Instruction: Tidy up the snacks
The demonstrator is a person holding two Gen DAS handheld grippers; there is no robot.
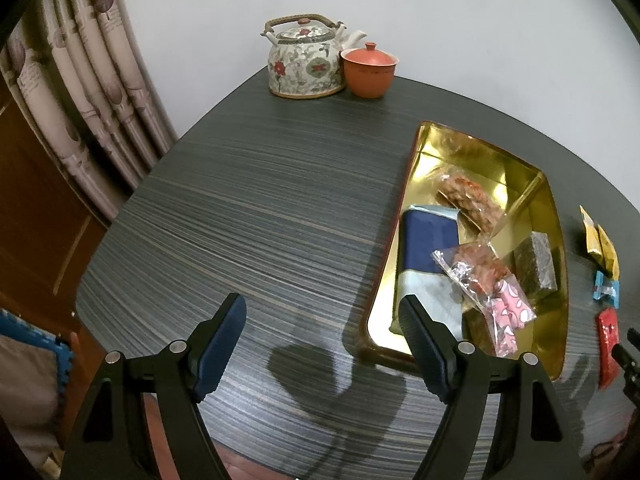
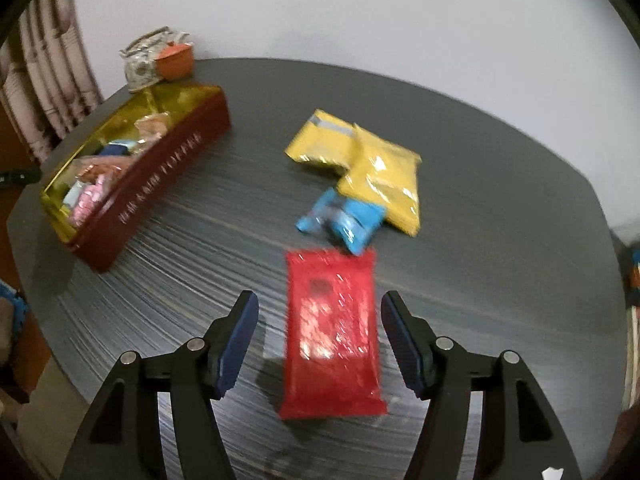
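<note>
Our right gripper (image 2: pixel 319 334) has its fingers wide open and holds nothing; the red packet (image 2: pixel 332 336) lies flat on the table (image 2: pixel 500 216) between them, not yet touched. We judge that the step in hand is to pick up this packet and bring it to the tin box (image 2: pixel 160 172), which stands well apart to the left and already holds several snacks. To do it well, we should lower the fingers on both long edges of the packet and close gently, because the wrapper looks thin and slippery. The blue packet (image 2: pixel 344 216) lies just beyond it, so we must not push forward. Our left gripper (image 1: pixel 322 344) is also wide open and empty, beside the box.
</note>
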